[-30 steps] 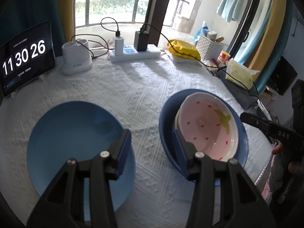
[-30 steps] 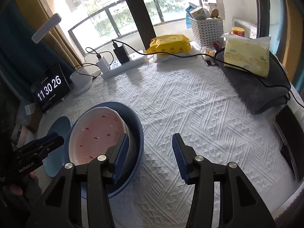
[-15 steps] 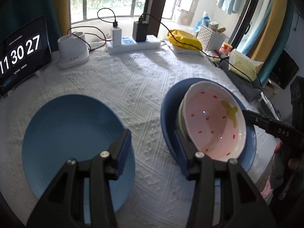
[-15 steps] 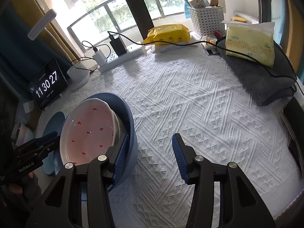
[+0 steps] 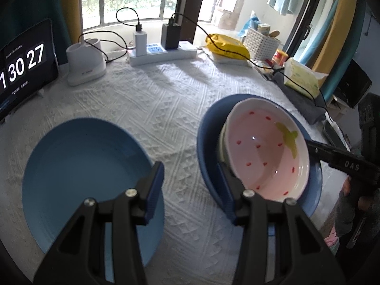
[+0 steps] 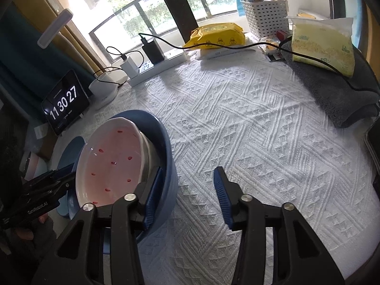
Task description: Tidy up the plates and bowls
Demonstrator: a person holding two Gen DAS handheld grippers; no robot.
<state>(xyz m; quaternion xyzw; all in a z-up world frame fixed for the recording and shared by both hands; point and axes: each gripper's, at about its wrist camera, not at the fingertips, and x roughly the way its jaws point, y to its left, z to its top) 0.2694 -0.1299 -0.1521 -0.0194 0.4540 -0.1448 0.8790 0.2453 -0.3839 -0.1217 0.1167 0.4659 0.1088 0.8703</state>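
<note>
Now right tongs closing around blue bowl.

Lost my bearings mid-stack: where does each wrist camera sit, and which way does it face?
Left wrist: on the left claw, aimed forward and down at the blue plate and pink bowl; its own fingers show, plus the right claw.
Right wrist: on the right claw, aimed down over the dark blue bowl; its own fingers show, jaws just closed further, that bowl's wall between them.
Shared: pink bowl, dark blue bowl, clock, power strip.
</note>
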